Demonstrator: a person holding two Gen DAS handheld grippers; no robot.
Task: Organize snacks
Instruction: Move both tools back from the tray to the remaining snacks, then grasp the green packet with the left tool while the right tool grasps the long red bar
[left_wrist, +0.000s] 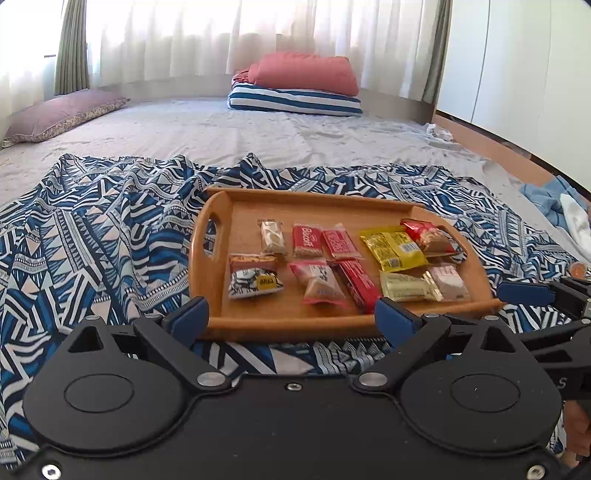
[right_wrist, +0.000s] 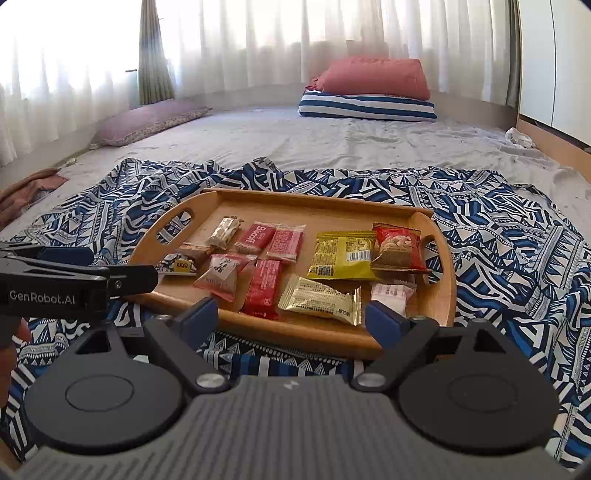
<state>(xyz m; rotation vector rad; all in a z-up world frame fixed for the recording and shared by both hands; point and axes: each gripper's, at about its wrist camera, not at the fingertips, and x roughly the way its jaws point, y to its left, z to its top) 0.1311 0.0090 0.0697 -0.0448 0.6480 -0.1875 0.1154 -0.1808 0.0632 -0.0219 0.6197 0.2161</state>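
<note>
Right, both tools hang just short of the near rim of the oval wooden tray with cut-out handles, and nothing is gripped: the left hand-held gripper has its blue-padded fingers spread wide apart and empty, and the right hand-held gripper is spread just the same, empty too. The snacks already lie on the tray in two rough rows, so by my reading this is either a pause between placements or the tidying stage. Back row: a red Biscoff packet, a yellow foil snack bag and a red nut packet leaning on the right handle. Front row: a black-and-white patterned packet with a yellow label, a pink wrapped sweet, a long red wrapper, a pale gold wrapper and a small pale pink packet. The gold wrapper sits askew, so a likely next move is one tool reaching over the rim, closing gently on thin crinkly film, and squaring it up. Underneath, a rumpled blue-and-white geometric cloth covers part of a grey-sheeted bed, soft footing that could tilt the tray. Beyond, a red pillow is stacked on a blue-striped one, before bright sheer curtains.
</note>
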